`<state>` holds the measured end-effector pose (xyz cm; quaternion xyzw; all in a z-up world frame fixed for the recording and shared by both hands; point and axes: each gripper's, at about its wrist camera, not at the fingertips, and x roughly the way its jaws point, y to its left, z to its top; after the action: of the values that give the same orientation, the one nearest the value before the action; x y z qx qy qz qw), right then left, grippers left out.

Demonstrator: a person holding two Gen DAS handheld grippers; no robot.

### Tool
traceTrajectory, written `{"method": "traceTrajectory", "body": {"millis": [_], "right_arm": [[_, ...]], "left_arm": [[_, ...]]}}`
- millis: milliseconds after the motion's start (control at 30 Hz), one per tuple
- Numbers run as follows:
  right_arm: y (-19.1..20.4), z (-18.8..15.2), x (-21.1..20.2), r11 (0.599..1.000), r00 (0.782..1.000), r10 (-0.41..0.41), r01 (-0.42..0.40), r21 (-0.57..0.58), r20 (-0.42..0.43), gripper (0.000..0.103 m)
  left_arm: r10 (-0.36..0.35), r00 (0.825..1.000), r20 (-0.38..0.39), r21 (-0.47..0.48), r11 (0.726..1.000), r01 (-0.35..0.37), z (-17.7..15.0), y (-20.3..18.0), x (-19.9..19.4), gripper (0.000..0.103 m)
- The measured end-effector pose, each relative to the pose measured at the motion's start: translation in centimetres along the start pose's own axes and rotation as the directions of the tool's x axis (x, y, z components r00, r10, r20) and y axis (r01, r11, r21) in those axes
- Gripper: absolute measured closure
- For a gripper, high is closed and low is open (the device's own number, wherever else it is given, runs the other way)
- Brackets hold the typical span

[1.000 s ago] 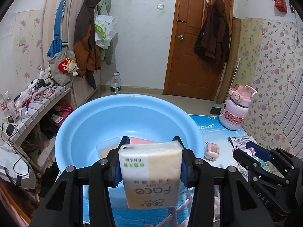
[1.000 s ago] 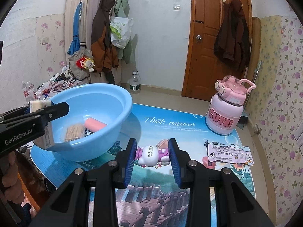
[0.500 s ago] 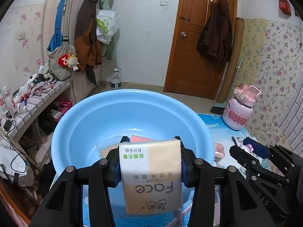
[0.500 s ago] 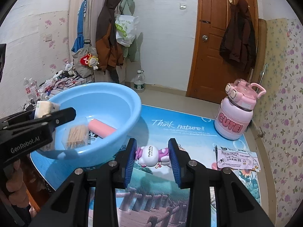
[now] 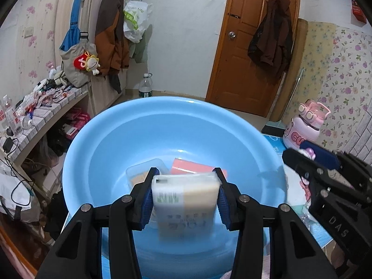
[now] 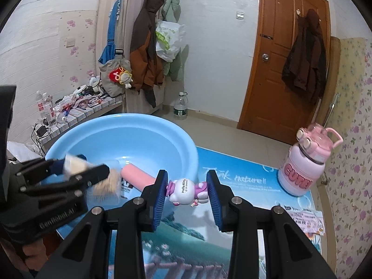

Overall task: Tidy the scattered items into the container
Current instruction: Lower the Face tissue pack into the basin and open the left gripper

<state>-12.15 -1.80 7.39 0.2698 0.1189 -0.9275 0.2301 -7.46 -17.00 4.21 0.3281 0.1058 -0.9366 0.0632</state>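
- Left gripper point(image 5: 185, 194) clamped on a tissue pack point(image 5: 186, 203), blue pads pressing both sides; pack hangs over the near part of the light blue basin point(image 5: 162, 116), blurred.
- Inside basin: clear plastic box point(image 5: 145, 171) with tan contents, pink rectangular item point(image 5: 195, 166) just right of it, both on the bottom.
- Right gripper point(image 6: 188, 191) closed on a Hello Kitty figurine point(image 6: 186, 190), held above the printed blue table mat point(image 6: 244, 186), just right of the basin's rim.
- Pink "CUTE" water bottle point(image 6: 307, 162) upright at far right of mat.
- Flat printed packet point(image 6: 304, 218) lies near right edge, well apart from basin.
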Motion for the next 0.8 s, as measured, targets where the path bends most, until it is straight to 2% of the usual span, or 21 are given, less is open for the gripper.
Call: {"method": "traceTrajectory", "body": {"millis": [233, 700, 800], "right_arm": [[1.9, 0.9, 1.4, 0.999, 1.0, 0.023, -0.023, -0.025, -0.01, 0.067], [2.9, 1.3, 2.7, 0.999, 0.999, 0.032, -0.033, -0.037, -0.024, 0.067], [3.0, 1.2, 2.9, 0.999, 0.999, 0.03, -0.031, -0.041, -0.027, 0.067]], "left_arm": [[0.002, 1.0, 0.002, 0.017, 1.0, -0.002, -0.1, 0.2, 0.3, 0.059], [0.012, 1.0, 0.011, 0.045, 0.999, -0.012, 0.0, 0.5, 0.5, 0.059], [0.023, 1.0, 0.014, 0.048, 0.999, -0.024, -0.1, 0.5, 0.5, 0.056]]}}
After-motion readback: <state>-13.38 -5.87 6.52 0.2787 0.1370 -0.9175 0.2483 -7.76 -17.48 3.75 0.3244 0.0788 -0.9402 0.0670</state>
